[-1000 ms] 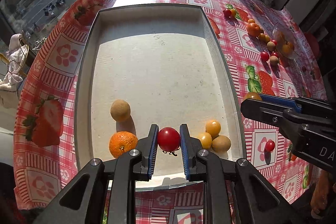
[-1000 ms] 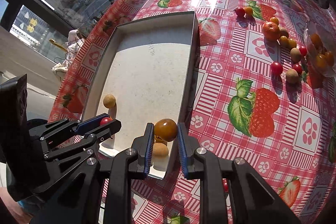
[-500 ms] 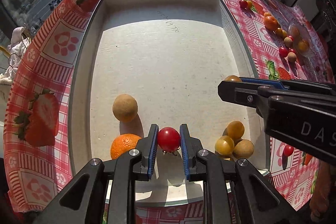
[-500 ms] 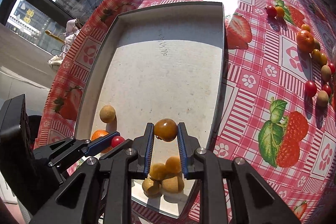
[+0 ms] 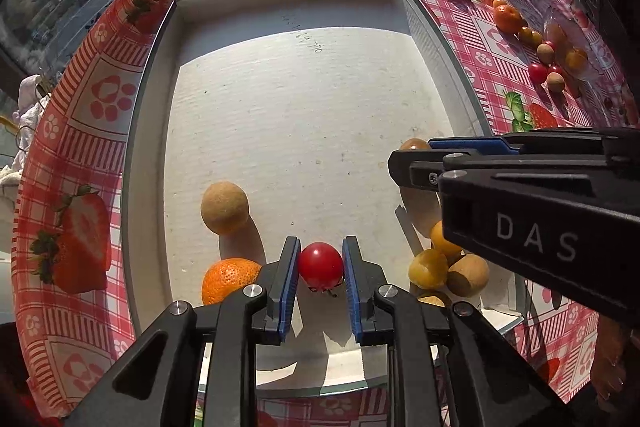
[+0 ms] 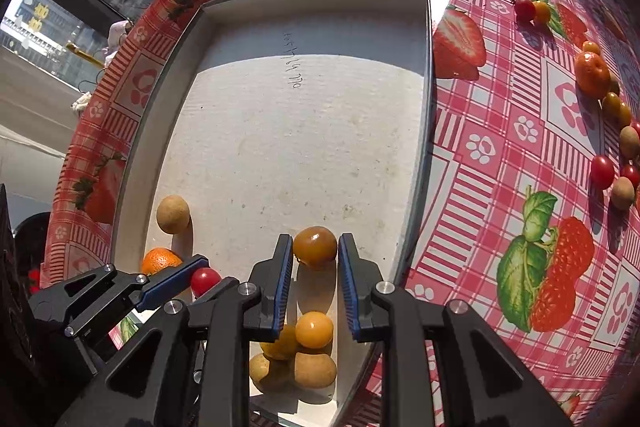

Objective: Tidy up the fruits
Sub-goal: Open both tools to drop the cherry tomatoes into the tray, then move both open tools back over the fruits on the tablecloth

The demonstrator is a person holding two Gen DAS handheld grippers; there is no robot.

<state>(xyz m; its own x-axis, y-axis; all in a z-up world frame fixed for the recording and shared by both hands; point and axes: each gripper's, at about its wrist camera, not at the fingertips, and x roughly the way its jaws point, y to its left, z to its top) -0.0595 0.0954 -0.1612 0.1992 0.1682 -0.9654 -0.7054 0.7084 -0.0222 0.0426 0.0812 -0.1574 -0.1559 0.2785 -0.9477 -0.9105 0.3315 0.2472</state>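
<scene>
A: Tomatoes, one in each hand-held gripper. The left hand-held gripper is clamped on a red tomato over the near end of the white tray.

B: And the right hand-held gripper?

A: Its blue pads press an amber tomato, above the tray's near right corner.

B: What already lies in the tray?

A: From the left wrist view, a tan round fruit at ten o'clock of the red tomato, an orange at nine o'clock beside it, and a cluster of yellow and tan fruits at three o'clock.

B: Elsewhere?

A: More small fruits are strung along the checked surface, well apart from the tray, at two o'clock.
</scene>
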